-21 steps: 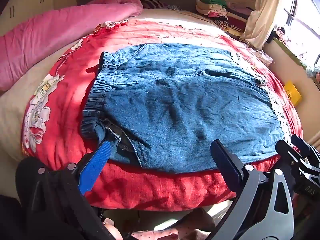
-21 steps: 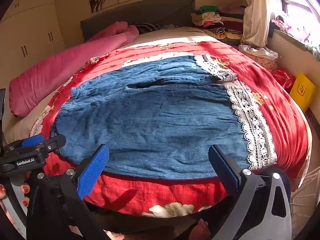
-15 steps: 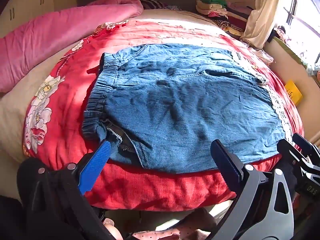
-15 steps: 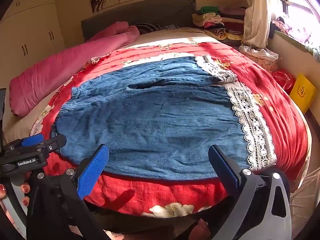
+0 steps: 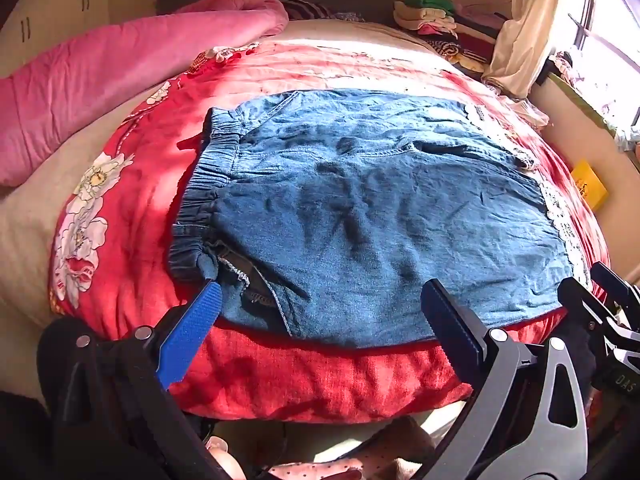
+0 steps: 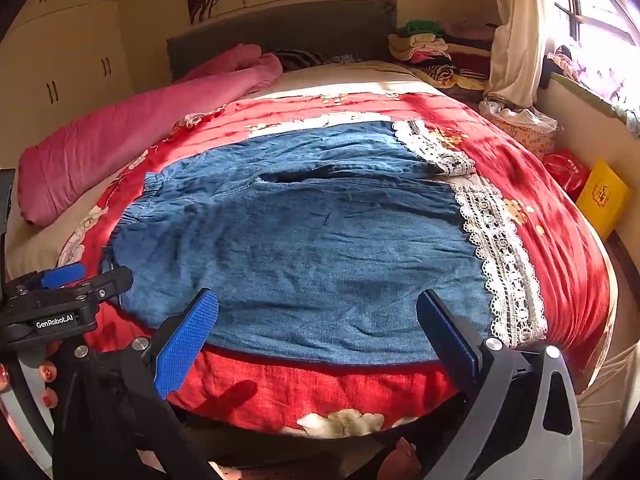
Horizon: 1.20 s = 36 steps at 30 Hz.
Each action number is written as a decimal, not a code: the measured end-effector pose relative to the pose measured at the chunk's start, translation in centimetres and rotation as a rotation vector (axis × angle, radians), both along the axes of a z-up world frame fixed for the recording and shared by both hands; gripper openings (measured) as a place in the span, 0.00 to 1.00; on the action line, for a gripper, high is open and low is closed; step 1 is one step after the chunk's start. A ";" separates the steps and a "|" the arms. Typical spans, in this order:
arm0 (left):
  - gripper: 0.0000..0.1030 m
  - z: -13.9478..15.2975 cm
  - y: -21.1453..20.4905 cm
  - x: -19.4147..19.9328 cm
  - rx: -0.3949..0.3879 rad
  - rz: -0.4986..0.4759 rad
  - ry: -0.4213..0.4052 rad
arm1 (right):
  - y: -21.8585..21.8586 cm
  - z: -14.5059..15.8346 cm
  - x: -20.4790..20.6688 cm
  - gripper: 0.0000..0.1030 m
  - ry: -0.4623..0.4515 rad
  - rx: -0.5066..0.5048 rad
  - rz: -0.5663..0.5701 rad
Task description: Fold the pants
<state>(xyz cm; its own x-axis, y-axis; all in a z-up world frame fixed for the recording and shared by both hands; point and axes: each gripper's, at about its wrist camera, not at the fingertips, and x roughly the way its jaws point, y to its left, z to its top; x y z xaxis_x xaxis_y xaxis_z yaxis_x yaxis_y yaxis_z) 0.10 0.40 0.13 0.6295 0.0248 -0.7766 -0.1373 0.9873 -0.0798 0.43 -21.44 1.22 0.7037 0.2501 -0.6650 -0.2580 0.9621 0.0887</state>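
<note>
Pink quilt (image 5: 100, 80): rolled along the far left side of the bed, well apart from the work.

Pants (image 5: 372, 216): blue denim with a gathered elastic waistband (image 5: 204, 196) at the left and white lace hems (image 6: 500, 252) at the right; spread flat on the red bedspread (image 5: 320, 372), near its front edge. Judged soft, limp and light to middling in weight; not slippery, not fragile. It will drape and crease where lifted. Best holds, by judgement: the thick waistband corner nearest the front on the left, and the near lace hem corner on the right.

Left gripper (image 5: 320, 312): jaws wide apart, holding nothing; its blue fingertip sits just beside the waistband corner, contact uncertain.

Right gripper (image 6: 318, 320): jaws wide apart, empty, poised over the near edge of the pants towards the hem; contact cannot be told.
</note>
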 end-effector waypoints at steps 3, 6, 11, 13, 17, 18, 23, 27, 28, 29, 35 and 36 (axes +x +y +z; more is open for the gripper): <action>0.91 0.0 0.0 0.0 -0.002 0.000 -0.001 | 0.0 0.0 0.1 0.96 0.003 0.000 0.001; 0.91 0.1 0.0 0.0 0.001 0.000 -0.002 | 0.1 0.0 0.1 0.96 0.004 -0.002 0.000; 0.91 0.2 0.1 0.0 -0.005 0.001 -0.005 | 0.1 0.0 0.1 0.96 0.006 -0.003 0.000; 0.91 0.2 0.0 0.0 -0.003 0.000 -0.006 | 0.1 0.0 0.1 0.96 0.008 -0.001 -0.001; 0.91 0.2 0.1 0.0 -0.006 0.003 -0.006 | 0.1 -0.1 0.0 0.96 0.008 -0.001 -0.002; 0.91 0.3 0.2 0.0 -0.005 0.005 -0.005 | 0.1 0.0 0.0 0.96 0.008 -0.001 -0.001; 0.91 0.4 0.3 -0.1 -0.007 0.008 -0.008 | 0.1 -0.1 0.0 0.96 0.009 -0.001 -0.001; 0.91 0.4 0.3 -0.2 -0.003 0.010 -0.008 | 0.1 -0.1 0.0 0.96 0.009 -0.002 -0.002; 0.91 0.4 0.3 -0.2 -0.003 0.010 -0.008 | 0.1 -0.1 0.0 0.96 0.008 -0.002 -0.002; 0.91 0.4 0.3 -0.2 -0.004 0.009 -0.008 | 0.1 -0.1 0.0 0.96 0.007 -0.002 -0.002; 0.91 0.4 0.3 -0.2 -0.002 0.013 -0.006 | 0.1 0.0 0.0 0.96 0.009 -0.002 -0.002; 0.91 0.4 0.3 -0.2 -0.002 0.014 -0.005 | 0.1 0.0 0.0 0.96 0.009 -0.002 -0.002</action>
<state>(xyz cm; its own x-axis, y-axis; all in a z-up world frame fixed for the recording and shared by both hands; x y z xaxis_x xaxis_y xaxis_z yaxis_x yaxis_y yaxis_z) -0.06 0.73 0.48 0.6331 0.0317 -0.7734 -0.1505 0.9851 -0.0828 0.44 -21.33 1.18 0.6984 0.2472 -0.6716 -0.2554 0.9627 0.0888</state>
